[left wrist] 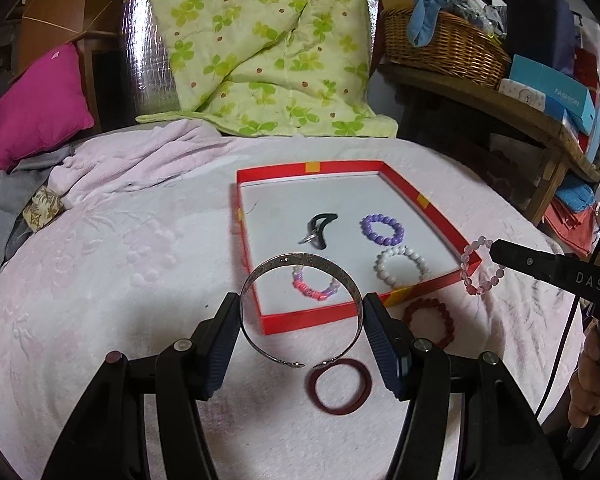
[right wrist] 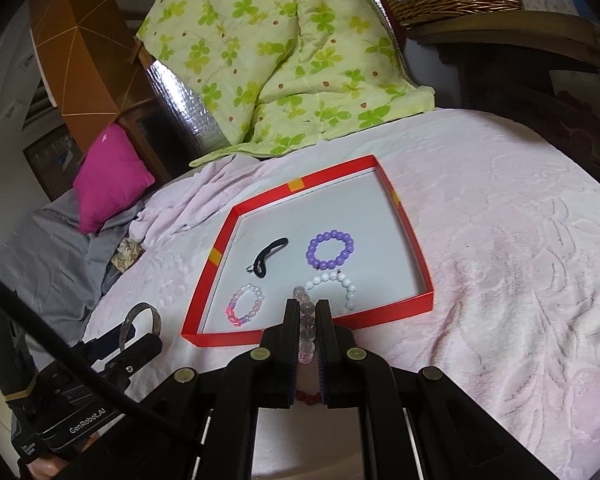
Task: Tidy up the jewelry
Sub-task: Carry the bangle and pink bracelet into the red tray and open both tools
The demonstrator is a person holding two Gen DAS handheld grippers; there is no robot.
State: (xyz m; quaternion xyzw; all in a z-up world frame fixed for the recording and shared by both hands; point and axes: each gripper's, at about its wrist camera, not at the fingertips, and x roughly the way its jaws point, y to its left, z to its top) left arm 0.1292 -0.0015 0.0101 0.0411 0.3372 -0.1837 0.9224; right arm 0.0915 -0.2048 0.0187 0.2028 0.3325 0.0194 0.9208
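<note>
Above the red tray's (left wrist: pixel 428 204) near rim, the left gripper (left wrist: pixel 300 308) clamps a silver cuff bangle (left wrist: pixel 300 258); the right gripper (right wrist: pixel 305 312) pinches a pale pink bead bracelet (left wrist: pixel 482 266) over the right corner. Far tray half lies bare.

A bed (left wrist: pixel 120 240) with a pale pink textured cover fills the centre. A green clover-print quilt (left wrist: pixel 260 48) lies at upper centre, a magenta cushion (left wrist: pixel 40 108) at left. At upper right, a wooden shelf (left wrist: pixel 500 108) carries a wicker basket (left wrist: pixel 444 48) and blue boxes (left wrist: pixel 556 92).
</note>
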